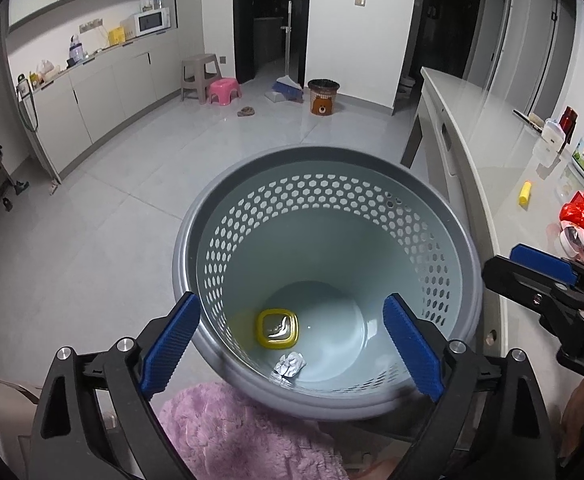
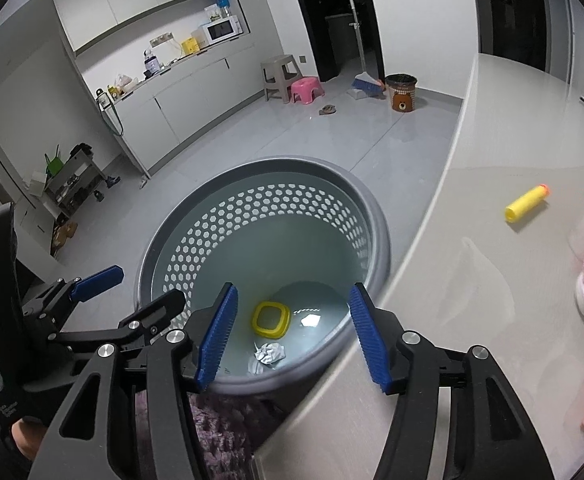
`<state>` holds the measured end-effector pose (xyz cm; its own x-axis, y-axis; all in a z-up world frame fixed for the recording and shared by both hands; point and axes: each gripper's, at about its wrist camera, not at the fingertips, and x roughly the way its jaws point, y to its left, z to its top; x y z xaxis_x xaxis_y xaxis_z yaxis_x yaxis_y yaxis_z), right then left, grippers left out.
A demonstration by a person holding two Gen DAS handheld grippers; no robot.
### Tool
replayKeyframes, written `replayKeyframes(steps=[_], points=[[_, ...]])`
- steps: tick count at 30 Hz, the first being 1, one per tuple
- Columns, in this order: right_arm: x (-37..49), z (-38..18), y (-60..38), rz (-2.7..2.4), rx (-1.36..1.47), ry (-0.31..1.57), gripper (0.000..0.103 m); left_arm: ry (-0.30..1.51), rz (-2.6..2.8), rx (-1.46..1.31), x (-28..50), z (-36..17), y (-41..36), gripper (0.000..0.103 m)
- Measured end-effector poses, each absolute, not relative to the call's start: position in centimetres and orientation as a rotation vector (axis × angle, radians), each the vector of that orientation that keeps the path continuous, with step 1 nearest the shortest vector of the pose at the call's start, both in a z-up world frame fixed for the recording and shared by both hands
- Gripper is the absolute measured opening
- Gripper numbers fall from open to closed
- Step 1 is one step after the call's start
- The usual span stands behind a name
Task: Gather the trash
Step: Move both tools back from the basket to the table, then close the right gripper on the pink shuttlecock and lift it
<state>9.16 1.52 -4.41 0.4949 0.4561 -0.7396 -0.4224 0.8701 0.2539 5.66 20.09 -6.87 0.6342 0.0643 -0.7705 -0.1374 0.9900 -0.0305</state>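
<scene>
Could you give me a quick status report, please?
Left hand-held gripper and right hand-held gripper open, empty, over the bin. Yellow lid and crumpled paper inside. Nothing in the way.

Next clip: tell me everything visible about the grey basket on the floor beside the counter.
The basket is round, of what looks like plastic: a dark grey rolled rim over pale grey-blue walls that taper to a smooth solid bottom. Hexagonal holes pierce the upper wall all round. It stands upright and open on the tiled floor, close against the counter. A yellow square-rimmed lid or container and a crumpled paper ball lie on its bottom. Neither gripper touches it.
</scene>
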Motion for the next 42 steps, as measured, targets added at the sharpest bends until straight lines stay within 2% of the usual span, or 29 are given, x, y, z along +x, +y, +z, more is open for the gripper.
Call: replayKeyframes(steps=[12,25,32,42], points=[[5.2,-2.7,-6.2,0.375,0.088,0.854,0.063,0.832,0.060,-0.045,5.0,-4.9,15.3,0.095],[1.1,-1.5,-18.7,0.109,0.136,0.794,0.065,0.801,-0.098,-0.007,5.7,-2.6,5.5,0.096],[-0.7,-3.2,-24.3,0.008,0.158,0.814,0.066,0.795,-0.162,0.035,5.7,-2.4,0.0,0.096],[0.9,-5.3,-26.2,0.040,0.206,0.868,0.066,0.825,-0.173,0.079,5.8,-3.0,-3.5,0.096]])
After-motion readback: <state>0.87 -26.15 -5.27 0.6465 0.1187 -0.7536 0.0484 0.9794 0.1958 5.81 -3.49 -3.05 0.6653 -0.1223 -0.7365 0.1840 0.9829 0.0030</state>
